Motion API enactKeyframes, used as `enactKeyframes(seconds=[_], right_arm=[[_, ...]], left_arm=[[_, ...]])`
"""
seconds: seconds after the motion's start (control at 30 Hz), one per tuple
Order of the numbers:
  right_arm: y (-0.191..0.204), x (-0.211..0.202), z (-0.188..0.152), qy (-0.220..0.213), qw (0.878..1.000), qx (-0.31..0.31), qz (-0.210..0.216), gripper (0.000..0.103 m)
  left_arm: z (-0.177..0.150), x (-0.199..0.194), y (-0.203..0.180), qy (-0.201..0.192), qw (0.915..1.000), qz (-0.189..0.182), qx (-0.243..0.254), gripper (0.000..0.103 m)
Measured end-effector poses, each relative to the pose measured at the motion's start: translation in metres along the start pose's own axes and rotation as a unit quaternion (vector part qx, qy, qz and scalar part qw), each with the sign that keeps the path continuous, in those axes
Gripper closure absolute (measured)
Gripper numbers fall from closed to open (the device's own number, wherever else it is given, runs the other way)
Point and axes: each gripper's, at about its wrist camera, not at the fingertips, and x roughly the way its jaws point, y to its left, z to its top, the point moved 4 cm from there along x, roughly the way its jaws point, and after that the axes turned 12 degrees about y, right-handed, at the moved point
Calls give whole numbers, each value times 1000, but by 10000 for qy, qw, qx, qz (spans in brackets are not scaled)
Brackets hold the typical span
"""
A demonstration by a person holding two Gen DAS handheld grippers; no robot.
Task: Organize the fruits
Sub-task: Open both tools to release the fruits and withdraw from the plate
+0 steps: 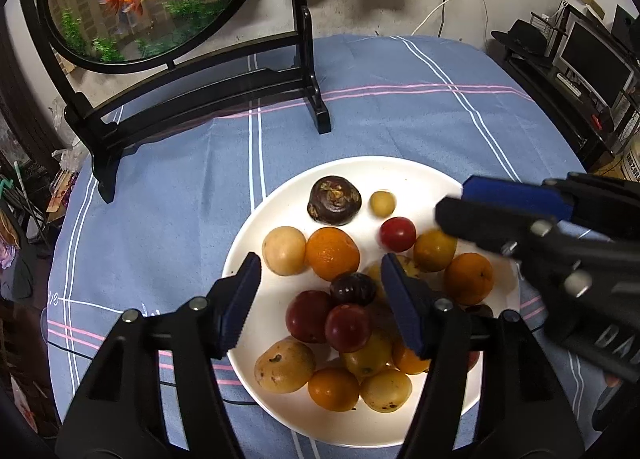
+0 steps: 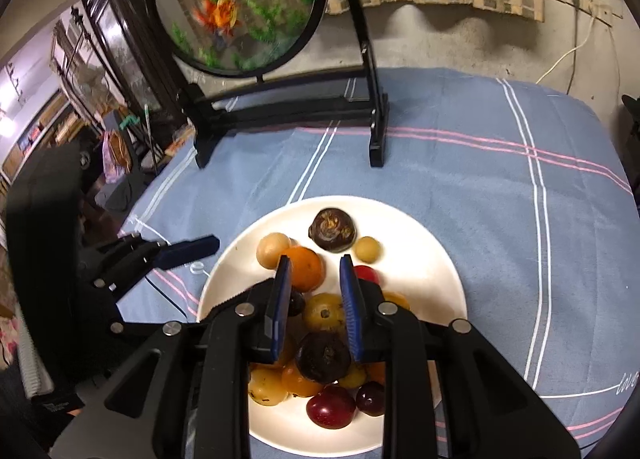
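Fruits (image 1: 344, 315) are being kept heaped on the white plate (image 1: 256, 267), round, smooth and likely to roll; each is best pinched across its middle. Nothing is being gripped: the left gripper (image 1: 320, 279) is being held half-open, the right gripper (image 2: 316, 271) nearly closed.

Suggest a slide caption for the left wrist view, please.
Left tool open above a white plate piled with mixed fruit, right tool alongside, on a blue striped cloth.

Dim room, bright plate glare, fisheye-warped edges
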Motion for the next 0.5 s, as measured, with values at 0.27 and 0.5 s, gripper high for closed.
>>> enactKeyframes(seconds=[0.27, 0.5], right_arm=[[-1, -37, -22, -198, 9997, 104, -54, 78], [-2, -52, -77, -157, 9988, 459, 17, 76]], left_arm=[[-8, -30, -2, -204, 9998, -9, -11, 39], [-24, -73, -4, -545, 9984, -74, -145, 29]])
